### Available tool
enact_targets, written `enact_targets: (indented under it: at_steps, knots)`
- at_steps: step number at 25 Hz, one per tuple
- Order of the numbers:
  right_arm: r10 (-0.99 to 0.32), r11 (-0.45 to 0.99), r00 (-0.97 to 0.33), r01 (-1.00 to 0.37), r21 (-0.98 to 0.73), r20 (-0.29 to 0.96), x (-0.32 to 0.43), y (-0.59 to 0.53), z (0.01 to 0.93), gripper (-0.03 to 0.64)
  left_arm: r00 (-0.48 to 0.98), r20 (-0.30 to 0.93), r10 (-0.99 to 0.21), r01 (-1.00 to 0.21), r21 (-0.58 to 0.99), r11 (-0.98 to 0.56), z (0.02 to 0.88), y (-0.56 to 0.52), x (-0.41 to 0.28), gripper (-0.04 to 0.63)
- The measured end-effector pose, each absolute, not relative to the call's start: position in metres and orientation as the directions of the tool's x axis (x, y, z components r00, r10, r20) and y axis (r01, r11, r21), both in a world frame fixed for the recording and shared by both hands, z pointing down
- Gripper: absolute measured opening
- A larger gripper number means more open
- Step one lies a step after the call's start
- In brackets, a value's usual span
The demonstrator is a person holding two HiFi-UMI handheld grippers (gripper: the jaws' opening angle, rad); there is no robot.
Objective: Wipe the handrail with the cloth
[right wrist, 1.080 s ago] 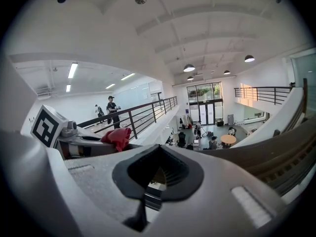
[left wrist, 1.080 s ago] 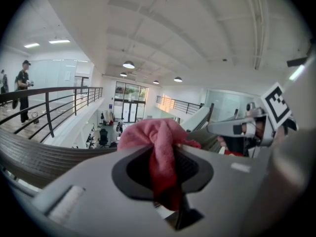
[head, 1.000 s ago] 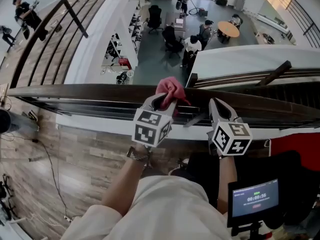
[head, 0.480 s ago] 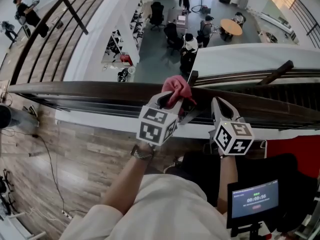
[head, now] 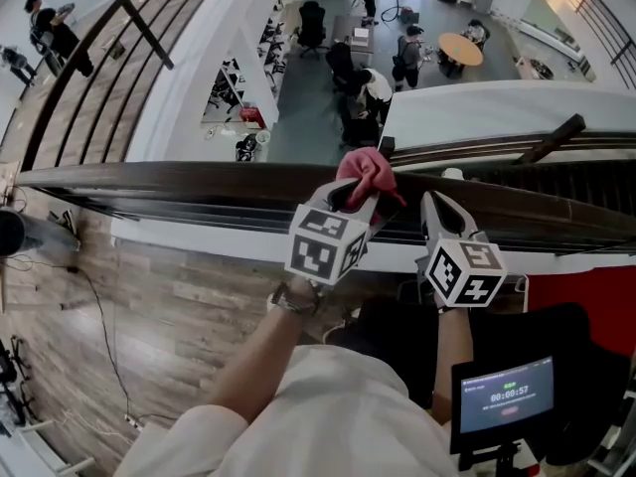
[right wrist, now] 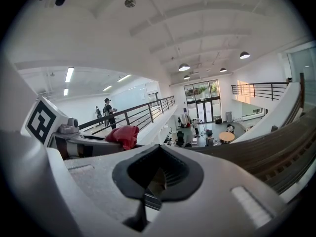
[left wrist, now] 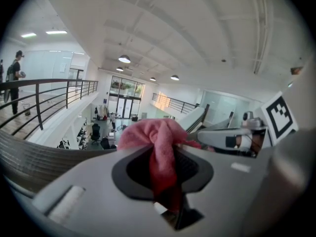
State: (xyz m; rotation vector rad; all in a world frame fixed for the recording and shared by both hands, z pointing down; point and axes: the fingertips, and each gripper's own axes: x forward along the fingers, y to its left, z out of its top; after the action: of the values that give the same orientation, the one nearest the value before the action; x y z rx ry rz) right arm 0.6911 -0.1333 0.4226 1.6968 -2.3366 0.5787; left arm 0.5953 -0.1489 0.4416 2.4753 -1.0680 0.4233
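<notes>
The dark wooden handrail [head: 179,179] runs across the head view from left to right. My left gripper [head: 350,195] is shut on a pink cloth [head: 368,170], and the bunched cloth rests on top of the rail. In the left gripper view the cloth [left wrist: 157,138] bulges out past the shut jaws, with the rail [left wrist: 34,158] curving off to the left. My right gripper [head: 443,213] sits just right of the cloth at the rail, shut with nothing in it. From the right gripper view I see the cloth [right wrist: 123,135] at the left and the rail [right wrist: 264,147] at the right.
Beyond the rail is a drop to a lower floor with desks, chairs and people [head: 378,87]. A second railing [head: 109,48] follows a wooden walkway at upper left, where a person [head: 50,30] stands. A small timer screen [head: 507,394] is at lower right.
My left gripper has slid to the right along the handrail with the pink cloth in it. The right gripper has hardly moved.
</notes>
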Motion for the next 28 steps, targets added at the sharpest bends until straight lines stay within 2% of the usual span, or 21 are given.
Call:
enact_targets:
  at_steps: [9,14,28]
  knots:
    - [-0.877,0.245,-0.307,-0.947,-0.206,0.369,0.694,-0.134,0.423,0.003,0.722,0.398,-0.567,-0.691,0.358,-0.628,0.442,-0.147,0.619,0.094]
    - [-0.875,0.241,-0.303,-0.949,-0.204,0.376,0.7,-0.131,0.428,0.003,0.727,0.381,-0.571,-0.685,0.343,-0.643,0.444,-0.141,0.627,0.094]
    - [-0.876,0.221,-0.294,-0.949,-0.223,0.383,0.707,-0.123,0.434,0.003,0.79,0.357,-0.498,-0.612,0.445,-0.653,0.454,-0.119,0.637,0.094]
